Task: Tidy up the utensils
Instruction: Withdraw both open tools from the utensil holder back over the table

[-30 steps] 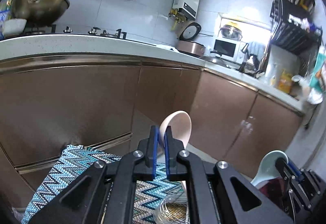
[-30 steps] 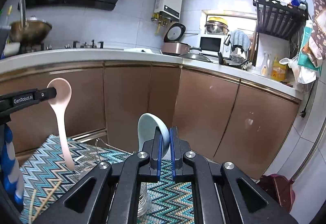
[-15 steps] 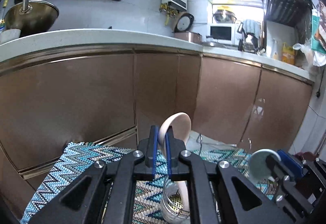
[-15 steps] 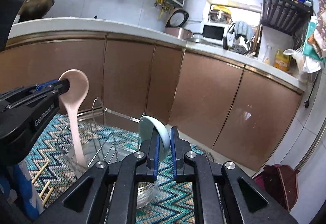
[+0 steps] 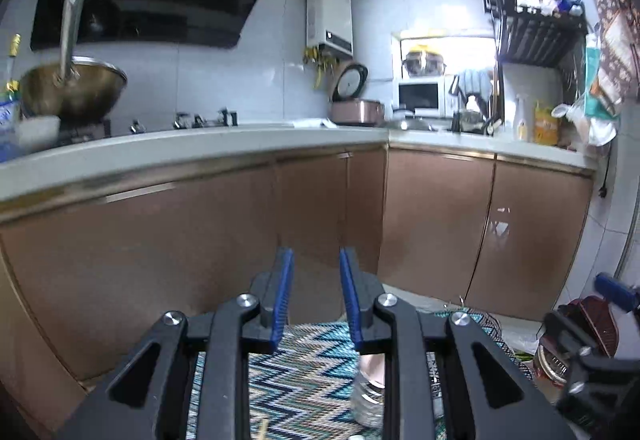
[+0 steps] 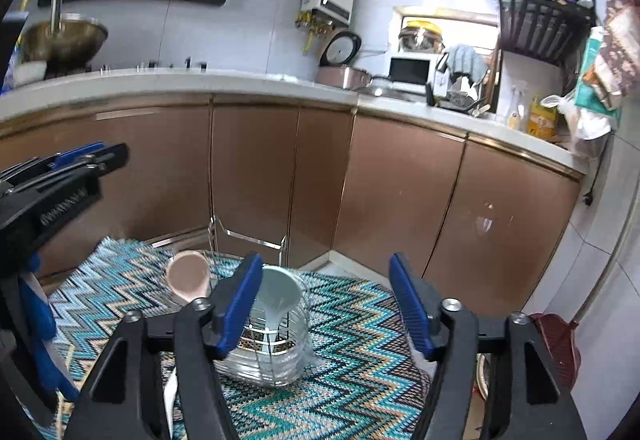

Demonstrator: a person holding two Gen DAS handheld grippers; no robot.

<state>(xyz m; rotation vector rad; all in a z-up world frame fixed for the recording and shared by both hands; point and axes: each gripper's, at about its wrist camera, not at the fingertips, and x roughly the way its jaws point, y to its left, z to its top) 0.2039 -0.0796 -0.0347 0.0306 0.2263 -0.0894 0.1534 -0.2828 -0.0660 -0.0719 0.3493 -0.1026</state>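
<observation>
Both spoons dropped since half a second back: then clamped, one in each gripper, now standing loose in the jar (image 6: 276,344). Right gripper (image 6: 326,304) spread wide and bare, hovering just above and near of the jar. Left gripper (image 5: 314,300) parted too, nothing between its pads, raised and aimed at the cabinets (image 5: 160,260); its body also visible at the far left of the right view.

Nearest in the right view: zigzag cloth (image 6: 360,380) covering the table, with the glass jar on it between the right gripper's fingers. Inside the jar, the blue spoon (image 6: 280,290), bowl up, handle running down into the glass, leaning slightly right. Just left of it, the pink spoon (image 6: 188,278), bowl up as well; its handle hidden behind the right gripper's left finger, so its place in the jar only judged, not seen. Thin chopsticks (image 6: 64,356), apparently, lying flat on the cloth at the near left, long axis running near to far, closer to the left gripper. Probably next for pickup, from above and across that axis.

Behind the jar, a wire rack (image 6: 248,240) at the cloth's far edge. Beyond that, brown cabinets, white counter (image 6: 200,79), wok (image 6: 64,35) far left, microwave (image 6: 408,69) far right.
</observation>
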